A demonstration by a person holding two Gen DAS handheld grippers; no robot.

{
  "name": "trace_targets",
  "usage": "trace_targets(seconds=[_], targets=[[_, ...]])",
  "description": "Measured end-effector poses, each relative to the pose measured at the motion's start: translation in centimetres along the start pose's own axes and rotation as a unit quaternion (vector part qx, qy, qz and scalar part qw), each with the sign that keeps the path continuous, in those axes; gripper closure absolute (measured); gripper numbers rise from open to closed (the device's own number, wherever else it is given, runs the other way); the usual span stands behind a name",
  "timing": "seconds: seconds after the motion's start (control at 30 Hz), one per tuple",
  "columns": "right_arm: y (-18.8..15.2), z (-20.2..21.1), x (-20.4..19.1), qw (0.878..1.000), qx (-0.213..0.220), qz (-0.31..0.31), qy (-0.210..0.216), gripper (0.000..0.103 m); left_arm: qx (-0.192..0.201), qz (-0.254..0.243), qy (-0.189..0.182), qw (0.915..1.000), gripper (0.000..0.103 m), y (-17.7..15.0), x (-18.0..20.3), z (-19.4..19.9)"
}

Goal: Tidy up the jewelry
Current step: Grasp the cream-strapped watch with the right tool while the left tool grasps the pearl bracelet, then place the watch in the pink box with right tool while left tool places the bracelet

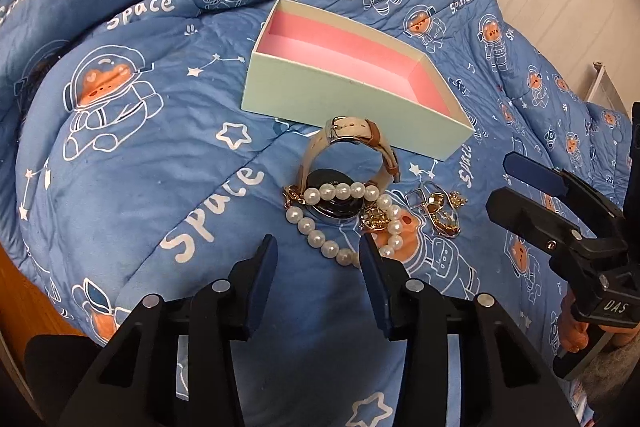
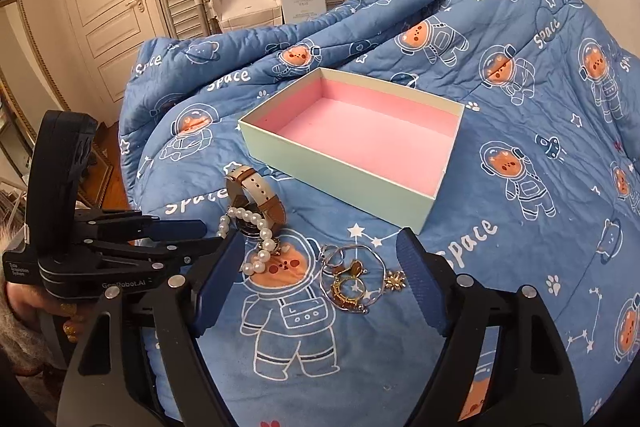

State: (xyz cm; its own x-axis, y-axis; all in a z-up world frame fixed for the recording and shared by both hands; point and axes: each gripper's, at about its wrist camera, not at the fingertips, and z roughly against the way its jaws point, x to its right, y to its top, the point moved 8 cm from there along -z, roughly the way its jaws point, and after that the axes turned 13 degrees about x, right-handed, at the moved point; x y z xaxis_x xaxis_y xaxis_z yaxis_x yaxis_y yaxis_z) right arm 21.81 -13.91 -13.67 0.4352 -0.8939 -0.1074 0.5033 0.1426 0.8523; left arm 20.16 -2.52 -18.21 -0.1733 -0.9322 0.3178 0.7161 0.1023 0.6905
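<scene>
Both pairs of fingers gape, empty: left gripper faces the pearls draped on the watch, right gripper brackets the gold pieces. All jewelry lies heaped on the quilt, probably for loading; behind, the box waits empty.

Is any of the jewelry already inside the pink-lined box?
No. The box shows only bare pink lining, while the watch, pearl bracelet and gold pieces all lie on the quilt before it.
</scene>
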Motion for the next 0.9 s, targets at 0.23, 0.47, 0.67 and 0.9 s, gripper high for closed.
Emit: trace_targets(seconds=[0.23,0.47,0.67,0.9], targets=[[0.7,-1.9,-1.6,0.997,-0.004,0.068,0.023,0.037,-0.026,0.001,0.004,0.9996,0.066,-0.1,0.1,-1.5],[0.9,-4.4,-3.8,0.992,-0.022,0.104,0.073,0.054,-0.032,0.029,0.005,0.9991,0.084,0.0,-1.1,-1.8],[1.1,-6.7,-5.0,0.986,-0.041,0.135,0.092,0.059,-0.031,0.055,-0.001,0.9980,0.093,-0.1,-1.9,-1.6],[1.0,-8.0,-5.1,0.982,-0.069,0.140,0.106,0.083,-0.027,0.056,-0.005,0.9980,0.094,0.0,-1.8,-1.3]])
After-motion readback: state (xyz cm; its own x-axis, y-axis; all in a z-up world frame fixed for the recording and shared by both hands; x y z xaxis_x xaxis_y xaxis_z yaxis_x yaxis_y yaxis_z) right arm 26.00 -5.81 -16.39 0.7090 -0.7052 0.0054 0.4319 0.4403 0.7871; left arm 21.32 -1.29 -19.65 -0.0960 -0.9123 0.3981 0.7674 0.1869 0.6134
